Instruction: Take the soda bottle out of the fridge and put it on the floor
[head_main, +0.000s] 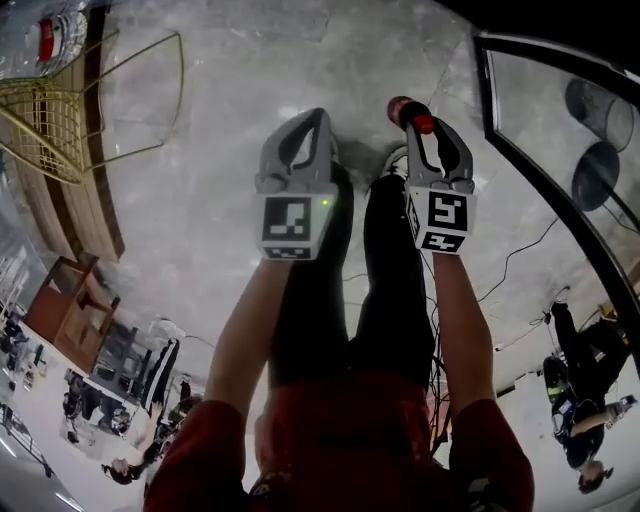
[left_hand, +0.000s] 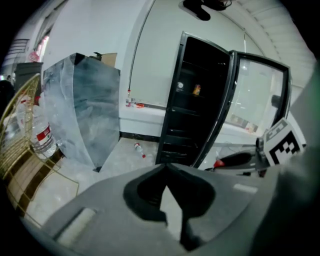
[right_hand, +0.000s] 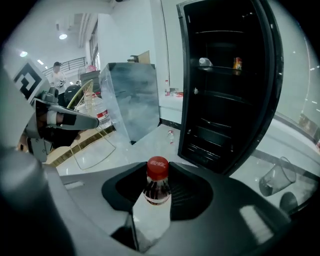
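Observation:
A soda bottle (right_hand: 158, 186) with a red cap and dark cola stands between the jaws of my right gripper (right_hand: 159, 167), which is shut on its neck. In the head view the bottle (head_main: 408, 110) shows at the tips of the right gripper (head_main: 418, 125), above the pale floor (head_main: 220, 220). Beside it, my left gripper (head_main: 316, 118) is shut with its tips touching and nothing in it. The left gripper (left_hand: 167, 166) faces the black fridge (left_hand: 200, 110), whose glass door (left_hand: 260, 105) stands open.
A gold wire rack (head_main: 60, 130) with water bottles stands at the left beside a grey marbled panel (left_hand: 85, 115). A small bottle (left_hand: 140, 149) lies on the floor before the fridge. A can (right_hand: 237, 64) sits on a fridge shelf. Cables (head_main: 520, 260) trail at the right.

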